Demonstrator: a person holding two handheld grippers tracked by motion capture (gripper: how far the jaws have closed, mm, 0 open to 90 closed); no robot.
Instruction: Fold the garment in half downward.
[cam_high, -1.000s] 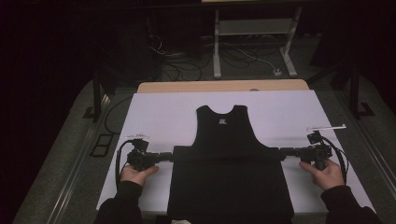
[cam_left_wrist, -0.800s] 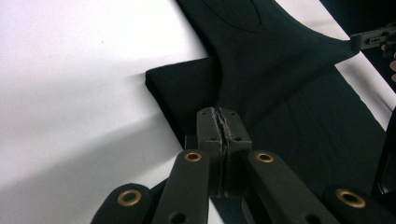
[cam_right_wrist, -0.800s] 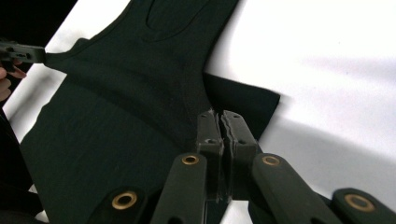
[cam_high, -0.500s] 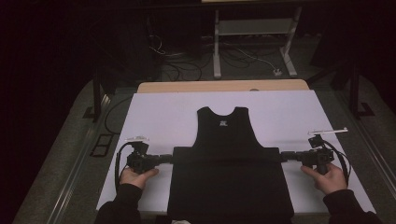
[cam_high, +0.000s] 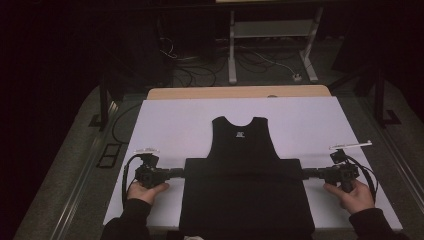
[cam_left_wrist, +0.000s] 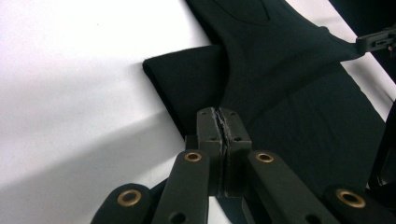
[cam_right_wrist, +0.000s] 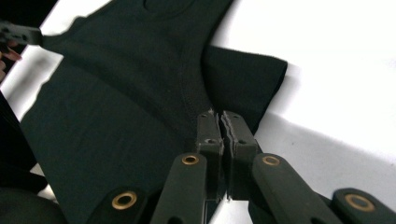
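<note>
Black jaws of the left gripper (cam_high: 181, 172) are pinched together on the left edge of a black sleeveless top (cam_high: 244, 150), and the right gripper (cam_high: 306, 173) is clamped the same way on the opposite edge; both gripper views show the pads pressed tight with cloth between them. The top lies flat on the white table cover (cam_high: 175, 125), its lower part folded up into a wide band near the person, neck pointing away. Soft, light jersey like this will sag and crease between the two holds, I'd judge, so gripping the doubled side edges of the fold, as now, seems the sensible place.
</note>
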